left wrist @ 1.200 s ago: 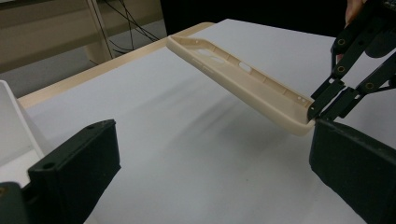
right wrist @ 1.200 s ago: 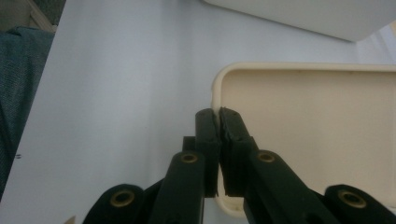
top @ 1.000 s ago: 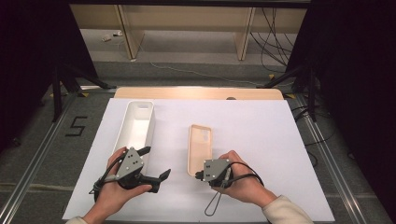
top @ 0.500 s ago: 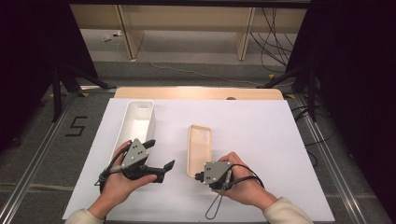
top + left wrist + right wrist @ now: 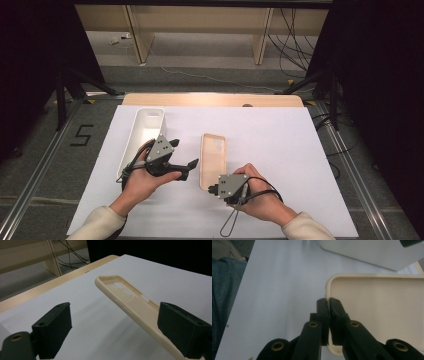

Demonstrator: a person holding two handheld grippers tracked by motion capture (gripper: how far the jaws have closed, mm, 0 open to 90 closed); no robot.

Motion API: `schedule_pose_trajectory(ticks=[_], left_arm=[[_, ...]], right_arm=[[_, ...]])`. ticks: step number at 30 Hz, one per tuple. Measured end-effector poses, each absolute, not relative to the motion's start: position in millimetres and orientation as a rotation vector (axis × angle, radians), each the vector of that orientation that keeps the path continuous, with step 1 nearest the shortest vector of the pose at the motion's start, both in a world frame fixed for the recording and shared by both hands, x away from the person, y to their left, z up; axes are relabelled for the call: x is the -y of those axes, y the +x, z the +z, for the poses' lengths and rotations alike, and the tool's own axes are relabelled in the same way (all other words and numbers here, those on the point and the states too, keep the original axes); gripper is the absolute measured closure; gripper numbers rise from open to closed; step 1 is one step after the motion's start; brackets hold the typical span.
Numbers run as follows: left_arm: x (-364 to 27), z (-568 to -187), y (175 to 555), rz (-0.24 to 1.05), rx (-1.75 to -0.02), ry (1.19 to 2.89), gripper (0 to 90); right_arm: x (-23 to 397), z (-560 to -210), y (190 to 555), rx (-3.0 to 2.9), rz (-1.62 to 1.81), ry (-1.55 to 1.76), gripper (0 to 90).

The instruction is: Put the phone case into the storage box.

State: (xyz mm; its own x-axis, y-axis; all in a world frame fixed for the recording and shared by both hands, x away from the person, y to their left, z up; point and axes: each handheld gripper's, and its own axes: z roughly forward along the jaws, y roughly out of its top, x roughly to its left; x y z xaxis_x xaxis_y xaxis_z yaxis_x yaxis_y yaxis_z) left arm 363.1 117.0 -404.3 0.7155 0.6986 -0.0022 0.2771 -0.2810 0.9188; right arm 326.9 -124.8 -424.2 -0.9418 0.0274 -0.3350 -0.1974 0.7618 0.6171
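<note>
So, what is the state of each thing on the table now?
Phone case: open side up, empty, near edge pinched by the right gripper.
Tray: upright, looks empty, untouched.
Left gripper: open, jaws just been closing, nothing between them.
Right gripper: shut on the case's rim.

Near end of the phone case behind a black jaw, its corner off-frame
</note>
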Motion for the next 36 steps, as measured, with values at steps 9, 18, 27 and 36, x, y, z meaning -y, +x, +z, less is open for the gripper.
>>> schedule_pose_trajectory(ticks=[9, 18, 27, 36], left_arm=[[-99, -401, 379, 0.457, -0.77, 1.885, 15.5], [-88, -400, 389, 0.412, -0.797, 1.885, 22.7], [-86, -400, 393, 0.394, -0.819, 1.885, 28.0], [-87, -400, 396, 0.369, -0.833, 1.874, 32.5]], right_arm=[[124, -424, 326, -2.623, 0.969, -0.14, 88.0], [124, -423, 325, -2.619, 0.965, -0.144, 88.1], [124, -422, 325, -2.607, 0.957, -0.147, 88.1], [123, -422, 324, -2.606, 0.951, -0.156, 88.1]])
